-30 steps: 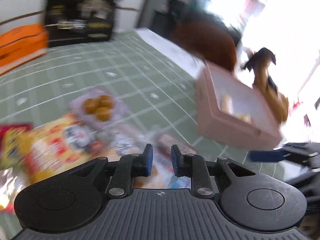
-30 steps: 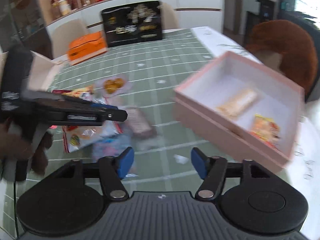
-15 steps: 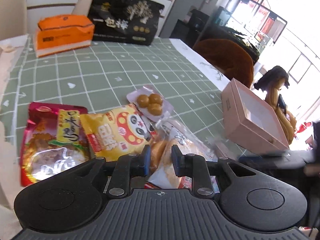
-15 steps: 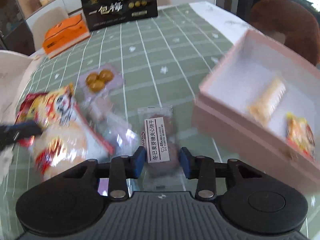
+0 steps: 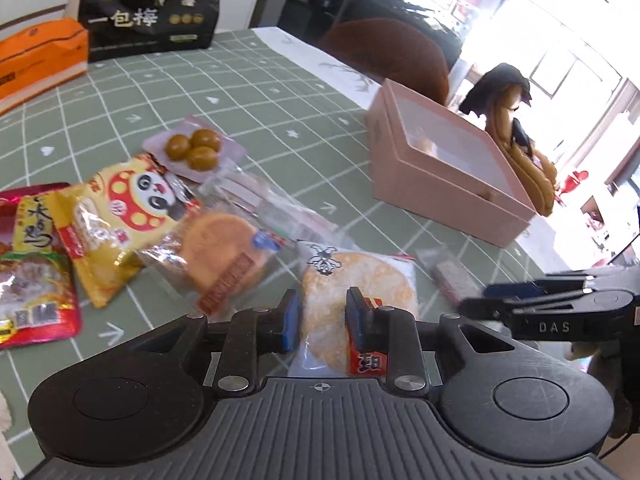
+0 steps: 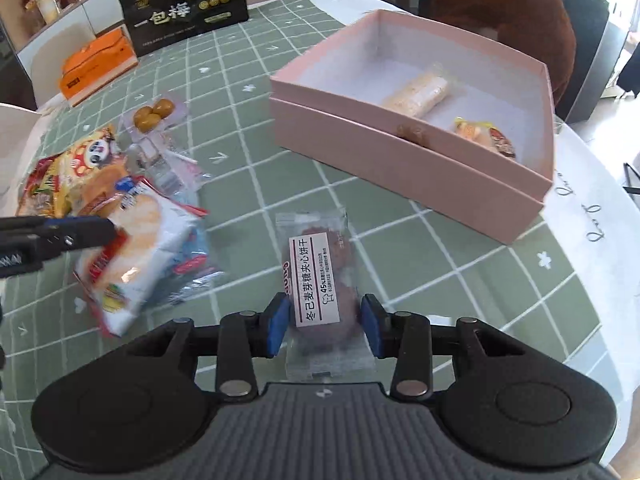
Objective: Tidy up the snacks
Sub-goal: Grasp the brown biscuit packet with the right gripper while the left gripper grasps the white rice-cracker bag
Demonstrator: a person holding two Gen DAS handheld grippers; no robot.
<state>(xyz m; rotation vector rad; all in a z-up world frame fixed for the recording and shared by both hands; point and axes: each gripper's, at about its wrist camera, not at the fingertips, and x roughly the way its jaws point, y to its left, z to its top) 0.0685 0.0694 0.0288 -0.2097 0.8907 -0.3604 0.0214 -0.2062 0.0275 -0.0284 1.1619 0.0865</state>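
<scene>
Green checked cloth [image 6: 248,92] is covering the table, and the snacks are lying loose on it. The left gripper [image 5: 322,318] is reaching down over a round rice cracker pack [image 5: 356,280]; its jaws are opening, standing narrow, with the near end of the pack showing between them, though whether the blue pads are pressing on it cannot be told. The right gripper [image 6: 324,322] is hanging over a biscuit pack [image 6: 320,276] with a white label; its jaws are also opening, sitting to either side of the pack's near end with a sliver of wrapper showing beside each pad, and no firm pinch is visible.

Left of the cracker, a second round cake pack [image 5: 224,256], a yellow panda bag [image 5: 120,224] and a red bag [image 5: 32,264] are overlapping in a heap, with a pouch of three brown balls [image 5: 194,148] lying just beyond them. A pink box [image 6: 420,148] is sitting open to the right, well apart from the heap, holding a pale long bar [image 6: 416,94] and a small orange packet [image 6: 484,136]. At the far edge, a black bag [image 6: 184,4] is standing upright beside an orange box [image 6: 98,66].
</scene>
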